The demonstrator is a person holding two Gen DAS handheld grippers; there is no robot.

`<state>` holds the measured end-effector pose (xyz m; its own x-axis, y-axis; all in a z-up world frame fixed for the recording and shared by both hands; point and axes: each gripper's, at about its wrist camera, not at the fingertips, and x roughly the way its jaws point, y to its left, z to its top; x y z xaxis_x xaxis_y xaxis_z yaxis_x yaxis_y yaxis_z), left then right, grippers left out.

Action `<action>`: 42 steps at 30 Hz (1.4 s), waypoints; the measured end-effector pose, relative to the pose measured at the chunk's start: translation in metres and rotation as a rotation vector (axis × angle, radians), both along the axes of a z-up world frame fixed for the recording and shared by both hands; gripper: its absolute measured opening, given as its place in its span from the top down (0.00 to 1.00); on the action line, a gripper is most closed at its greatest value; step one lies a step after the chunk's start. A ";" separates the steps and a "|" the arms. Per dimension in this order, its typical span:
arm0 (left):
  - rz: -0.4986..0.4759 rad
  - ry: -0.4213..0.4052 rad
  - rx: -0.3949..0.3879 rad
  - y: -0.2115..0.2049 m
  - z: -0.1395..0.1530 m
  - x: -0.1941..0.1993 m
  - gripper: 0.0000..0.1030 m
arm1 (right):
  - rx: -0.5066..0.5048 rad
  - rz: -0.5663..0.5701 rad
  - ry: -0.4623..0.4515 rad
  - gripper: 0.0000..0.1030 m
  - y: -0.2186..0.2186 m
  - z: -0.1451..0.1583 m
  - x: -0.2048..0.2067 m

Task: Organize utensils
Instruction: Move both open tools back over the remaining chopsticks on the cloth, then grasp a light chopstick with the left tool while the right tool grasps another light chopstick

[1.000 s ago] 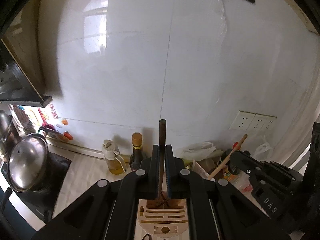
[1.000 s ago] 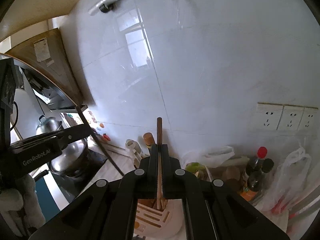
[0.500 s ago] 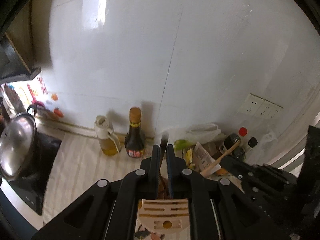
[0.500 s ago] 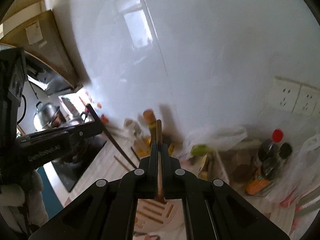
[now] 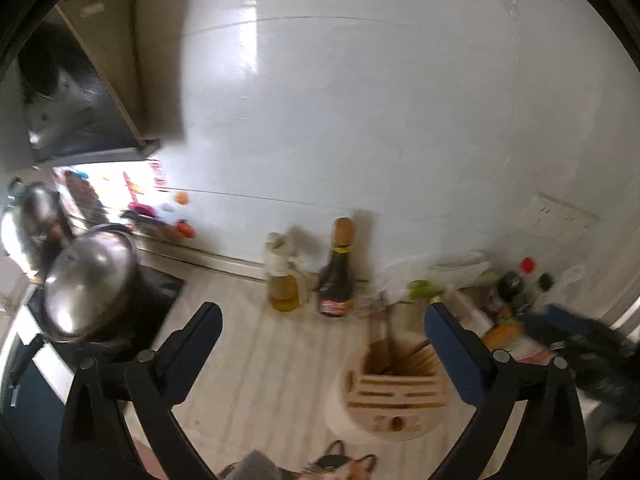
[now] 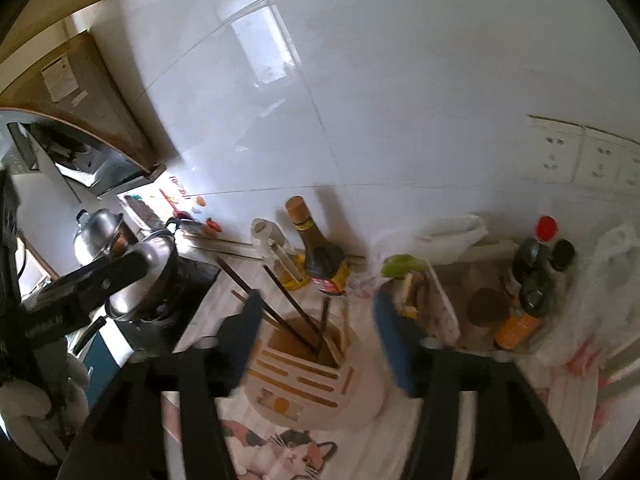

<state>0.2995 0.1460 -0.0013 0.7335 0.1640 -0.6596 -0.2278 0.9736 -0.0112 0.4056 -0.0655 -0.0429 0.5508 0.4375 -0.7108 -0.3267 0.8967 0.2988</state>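
Observation:
A round wooden utensil holder (image 6: 308, 376) stands on the counter; it also shows in the left wrist view (image 5: 394, 396). Several chopsticks (image 6: 296, 312) stand in its open square compartment, leaning left and upright. My right gripper (image 6: 316, 320) is open and empty, its jaws wide apart on either side of the holder. My left gripper (image 5: 320, 328) is open and empty, jaws wide apart above the counter, the holder near its right finger. The left gripper's body (image 6: 80, 284) shows at the left of the right wrist view.
A dark sauce bottle (image 5: 336, 276) and an oil bottle (image 5: 284, 280) stand by the white tiled wall. A steel pot (image 5: 88, 280) sits on a black stove at left. Bottles (image 6: 532, 276), bags and a cloth with a cat print (image 6: 288, 452) crowd the right and front.
Both grippers held a chopstick over the holder and lowered it. Now both have opened wide and the chopsticks stand in the holder. The left view has swung left.

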 end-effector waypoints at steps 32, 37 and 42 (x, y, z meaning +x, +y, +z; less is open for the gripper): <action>-0.248 0.654 -0.066 -0.224 -0.306 -0.015 0.39 | -0.214 -0.287 0.525 0.56 -0.225 -0.272 -0.102; -0.244 0.688 -0.042 -0.234 -0.326 -0.006 0.62 | -0.225 -0.247 0.559 0.56 -0.216 -0.295 -0.097; -0.233 0.682 -0.046 -0.235 -0.330 -0.004 0.85 | -0.272 -0.197 0.595 0.69 -0.199 -0.313 -0.089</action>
